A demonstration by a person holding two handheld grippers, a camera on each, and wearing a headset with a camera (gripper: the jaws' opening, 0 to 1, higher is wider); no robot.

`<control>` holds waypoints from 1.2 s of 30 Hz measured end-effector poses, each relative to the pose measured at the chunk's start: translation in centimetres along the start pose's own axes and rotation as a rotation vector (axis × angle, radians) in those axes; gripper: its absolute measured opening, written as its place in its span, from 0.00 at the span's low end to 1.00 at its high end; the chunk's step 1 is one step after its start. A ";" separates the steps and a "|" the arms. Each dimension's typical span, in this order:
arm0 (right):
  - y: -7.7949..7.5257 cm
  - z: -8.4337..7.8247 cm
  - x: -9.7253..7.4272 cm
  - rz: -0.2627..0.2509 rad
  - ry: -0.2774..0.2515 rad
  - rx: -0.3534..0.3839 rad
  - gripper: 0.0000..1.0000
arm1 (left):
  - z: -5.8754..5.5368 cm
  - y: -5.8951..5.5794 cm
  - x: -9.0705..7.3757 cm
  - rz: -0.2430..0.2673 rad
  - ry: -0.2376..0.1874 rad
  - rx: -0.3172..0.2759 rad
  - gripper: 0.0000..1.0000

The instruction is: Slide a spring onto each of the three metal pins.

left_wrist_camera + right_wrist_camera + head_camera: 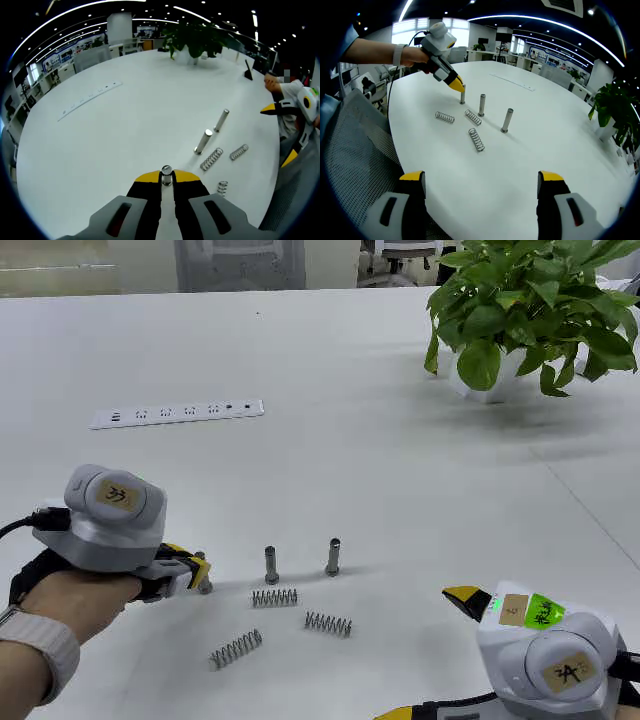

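White table [380,460] holds pins [271,564], springs [275,597], power strip [177,413], potted plant [520,300].

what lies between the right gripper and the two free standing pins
In the right gripper view, one spring lies flat straight ahead of the right gripper, and a second spring lies just before the two pins.

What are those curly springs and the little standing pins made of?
The springs look like thin steel wire: grey, coiled, with small glints. The pins look like solid polished metal, probably steel: silvery with bright shiny tops. Exactly which metal, I can't tell.
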State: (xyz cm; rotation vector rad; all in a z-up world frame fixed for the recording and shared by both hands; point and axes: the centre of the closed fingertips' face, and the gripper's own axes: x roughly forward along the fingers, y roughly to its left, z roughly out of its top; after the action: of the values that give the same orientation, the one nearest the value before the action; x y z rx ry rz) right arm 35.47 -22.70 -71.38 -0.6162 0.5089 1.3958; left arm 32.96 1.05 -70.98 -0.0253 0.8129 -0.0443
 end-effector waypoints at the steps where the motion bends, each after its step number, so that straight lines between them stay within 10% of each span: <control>1: 0.0 0.0 0.0 0.000 0.000 0.000 0.94 | 0.0 0.0 0.0 0.002 -0.002 0.000 0.07; 36: -0.1 0.9 -0.2 -0.011 -0.039 -0.003 0.96 | -0.1 -1.0 0.0 -0.006 -0.058 0.038 0.08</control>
State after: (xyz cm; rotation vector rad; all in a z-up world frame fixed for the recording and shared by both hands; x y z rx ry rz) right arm 35.56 -22.21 -70.59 -0.5925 0.4711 1.3958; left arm 32.82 0.04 -70.97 0.0067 0.7535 -0.0639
